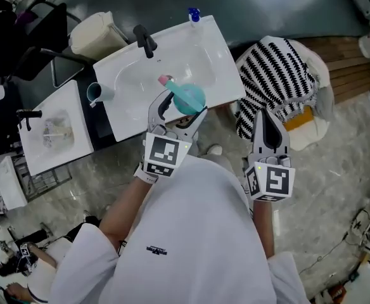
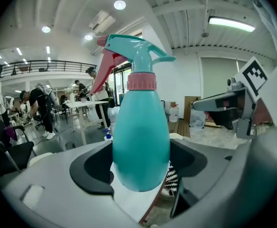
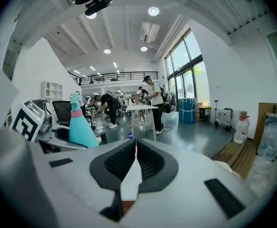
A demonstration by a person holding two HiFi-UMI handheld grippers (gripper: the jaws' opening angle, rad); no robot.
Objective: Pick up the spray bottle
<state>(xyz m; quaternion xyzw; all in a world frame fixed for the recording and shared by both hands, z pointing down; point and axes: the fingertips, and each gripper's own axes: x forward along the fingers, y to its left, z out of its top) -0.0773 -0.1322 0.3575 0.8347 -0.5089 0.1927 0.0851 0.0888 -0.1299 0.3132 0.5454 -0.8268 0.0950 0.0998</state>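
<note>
No words or numbers legible: only coded square markers on left cube (image 1: 165,155) and right cube (image 1: 272,181), plus tiny unreadable mark (image 1: 156,251) on white shirt (image 1: 197,227).

Head view: the camera sits on the person's head and faces forward and steeply down from well above, taking in the left tongs (image 1: 182,104), the right tongs (image 1: 265,116) and the white basin (image 1: 213,56) beyond them. Left gripper view and right gripper view: each camera rides on its own tongs, close behind the jaws, looking out along them about level. Shared: the spray bottle (image 2: 141,127) shows in all three views, large at the left gripper view's centre and small at the right gripper view's left.
</note>
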